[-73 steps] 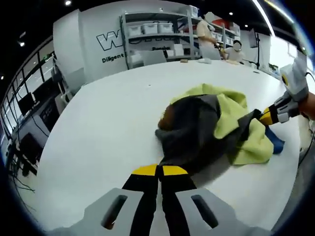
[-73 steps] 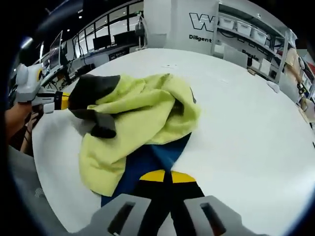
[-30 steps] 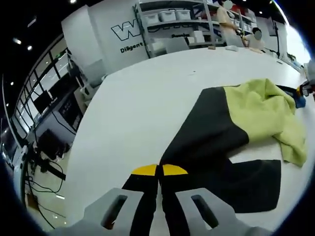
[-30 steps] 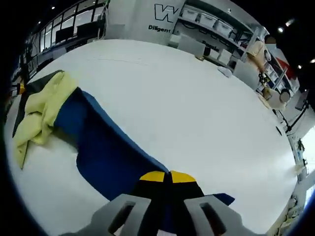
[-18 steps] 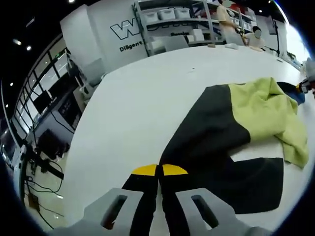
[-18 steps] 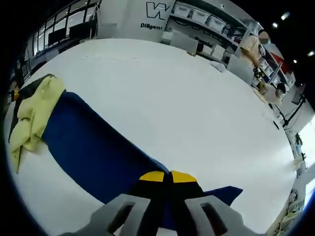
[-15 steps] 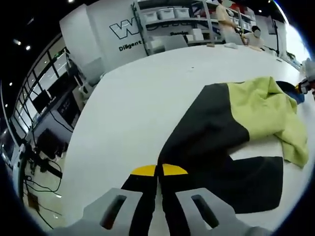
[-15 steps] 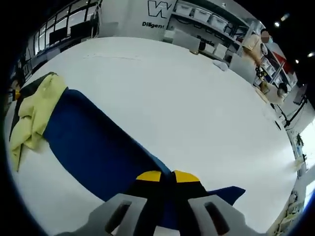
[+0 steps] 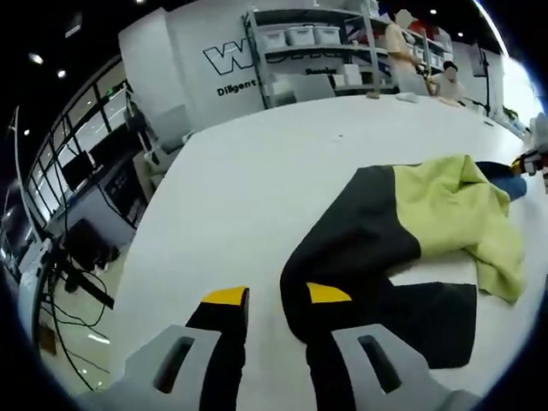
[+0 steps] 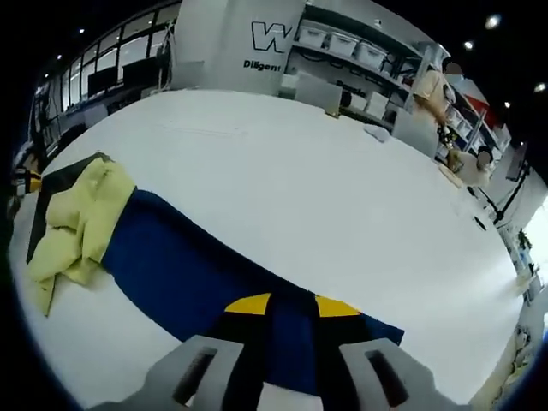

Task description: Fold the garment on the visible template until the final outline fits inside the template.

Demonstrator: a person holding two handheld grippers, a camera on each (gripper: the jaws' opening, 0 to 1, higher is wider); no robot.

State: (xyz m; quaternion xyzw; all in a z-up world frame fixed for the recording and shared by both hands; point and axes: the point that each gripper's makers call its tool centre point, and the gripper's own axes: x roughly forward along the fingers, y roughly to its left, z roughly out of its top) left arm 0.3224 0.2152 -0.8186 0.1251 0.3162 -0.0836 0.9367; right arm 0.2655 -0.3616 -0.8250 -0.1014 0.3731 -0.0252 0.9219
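Observation:
A garment lies stretched across the white table (image 9: 257, 171). In the left gripper view its black part (image 9: 360, 248) is nearest, the yellow-green part (image 9: 454, 205) is bunched beyond it, and a bit of blue (image 9: 507, 185) shows at the far end. My left gripper (image 9: 276, 295) is open, with the black corner lying by its right jaw. In the right gripper view the blue part (image 10: 188, 265) runs from the yellow-green bunch (image 10: 81, 218) to my right gripper (image 10: 293, 305), which is open with blue cloth lying between its jaws. The right gripper (image 9: 531, 159) also shows at the far right of the left gripper view.
Shelves with white bins (image 9: 317, 51) and a lettered wall (image 10: 265, 43) stand behind the table. People (image 10: 428, 94) are at the back. Desks with monitors (image 9: 77, 188) line the floor past the table's edge.
Both grippers were shut on the garment's ends, black and blue; now both have opened and let the cloth lie on the table. Earlier the heap was pulled out long.

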